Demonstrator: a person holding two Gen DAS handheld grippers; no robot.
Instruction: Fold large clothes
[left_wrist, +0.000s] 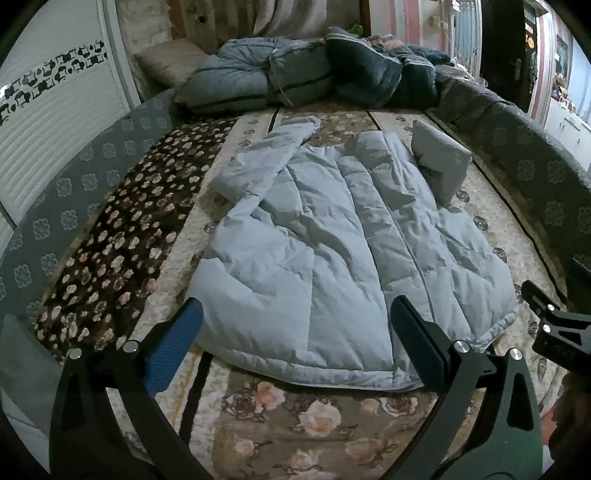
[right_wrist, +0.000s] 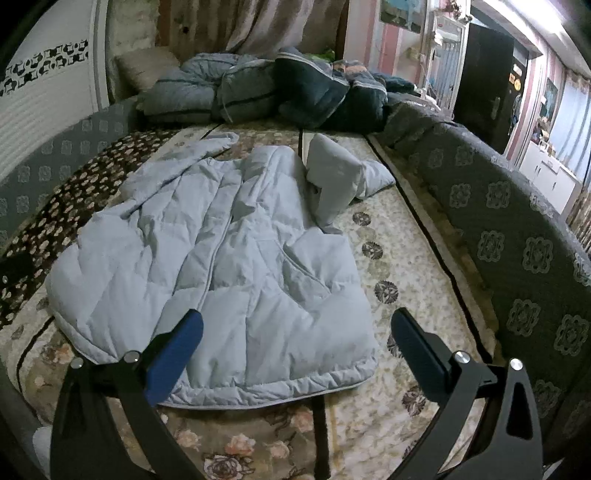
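A light blue puffer jacket (left_wrist: 332, 236) lies spread flat on the floral bed cover, hem toward me, zipper down the middle. Its left sleeve (left_wrist: 266, 155) stretches away to the upper left. Its right sleeve (left_wrist: 439, 158) is bunched up and stands off the cover. My left gripper (left_wrist: 295, 325) is open and empty, just above the jacket's hem. My right gripper (right_wrist: 295, 332) is open and empty over the jacket's (right_wrist: 221, 258) lower right corner. Part of the right gripper (left_wrist: 554, 325) shows at the right edge of the left wrist view.
A pile of dark blue and grey quilts (left_wrist: 317, 70) and a pillow (left_wrist: 170, 62) lie at the head of the bed. A grey patterned padded edge (right_wrist: 517, 229) runs along the right side, another (left_wrist: 74, 192) along the left. A white wardrobe (left_wrist: 48, 110) stands at the left.
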